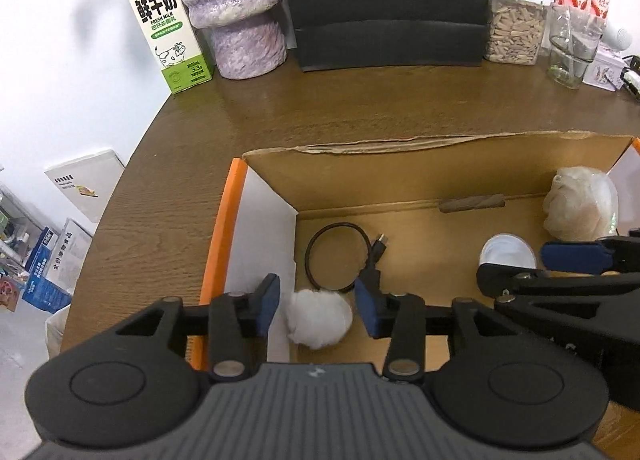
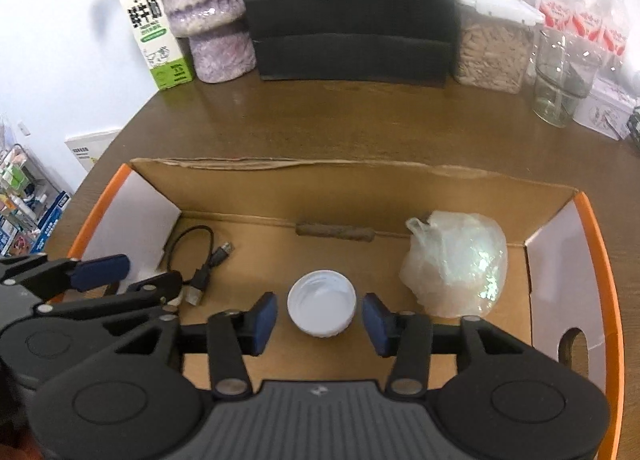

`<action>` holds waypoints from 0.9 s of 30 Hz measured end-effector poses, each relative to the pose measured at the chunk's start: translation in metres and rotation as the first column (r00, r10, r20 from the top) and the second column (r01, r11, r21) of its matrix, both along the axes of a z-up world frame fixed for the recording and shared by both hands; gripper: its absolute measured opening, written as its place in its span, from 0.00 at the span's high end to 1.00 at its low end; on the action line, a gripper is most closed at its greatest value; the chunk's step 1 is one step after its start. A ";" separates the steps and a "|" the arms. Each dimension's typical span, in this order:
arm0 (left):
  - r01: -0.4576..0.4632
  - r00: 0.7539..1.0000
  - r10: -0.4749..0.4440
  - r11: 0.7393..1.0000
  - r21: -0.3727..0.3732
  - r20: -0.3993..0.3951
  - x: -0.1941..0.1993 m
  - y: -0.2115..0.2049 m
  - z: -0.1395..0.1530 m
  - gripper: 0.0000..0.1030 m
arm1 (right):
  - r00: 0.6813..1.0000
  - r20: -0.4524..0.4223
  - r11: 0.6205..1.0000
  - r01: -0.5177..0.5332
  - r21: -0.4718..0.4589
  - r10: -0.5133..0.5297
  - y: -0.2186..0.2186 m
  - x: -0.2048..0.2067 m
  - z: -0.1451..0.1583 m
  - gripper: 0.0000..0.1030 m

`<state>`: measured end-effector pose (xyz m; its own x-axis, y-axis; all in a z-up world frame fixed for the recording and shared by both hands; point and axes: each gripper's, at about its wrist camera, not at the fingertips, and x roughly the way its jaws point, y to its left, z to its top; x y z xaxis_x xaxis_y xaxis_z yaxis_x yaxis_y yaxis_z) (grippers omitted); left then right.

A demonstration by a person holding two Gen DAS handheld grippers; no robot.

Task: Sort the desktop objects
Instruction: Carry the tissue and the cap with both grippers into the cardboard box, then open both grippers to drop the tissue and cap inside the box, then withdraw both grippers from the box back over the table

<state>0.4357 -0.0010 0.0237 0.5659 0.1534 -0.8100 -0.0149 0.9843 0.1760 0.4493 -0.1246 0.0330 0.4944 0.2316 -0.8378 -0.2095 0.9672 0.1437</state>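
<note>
The left hand-held gripper (image 1: 316,306) hangs wide open over the box (image 1: 400,147), its blue pads flanking but not touching a white cotton ball (image 1: 319,318) on the box floor, while the right hand-held gripper (image 2: 320,318), equally open and holding nothing, brackets an upturned white cap (image 2: 321,307). A coiled black cable (image 2: 200,260) and a crumpled plastic bag (image 2: 456,264) also lie inside, and the bench (image 2: 360,123) before the box shows nothing loose, suggesting the sorting is nearly done.
</note>
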 end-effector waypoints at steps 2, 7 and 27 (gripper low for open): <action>0.004 1.000 -0.004 1.000 0.006 0.001 -0.002 0.000 -0.001 0.51 | 1.000 -0.003 1.000 0.010 -0.003 -0.010 -0.004 0.000 -0.001 0.43; -0.004 1.000 0.003 0.999 0.040 0.018 -0.006 -0.003 0.000 0.22 | 0.999 -0.009 0.999 0.045 -0.005 -0.045 -0.019 -0.001 -0.002 0.31; -0.012 0.988 0.007 0.999 0.033 0.151 -0.056 0.000 0.040 0.00 | 0.994 0.089 0.998 0.060 0.014 -0.061 -0.043 -0.047 0.042 0.06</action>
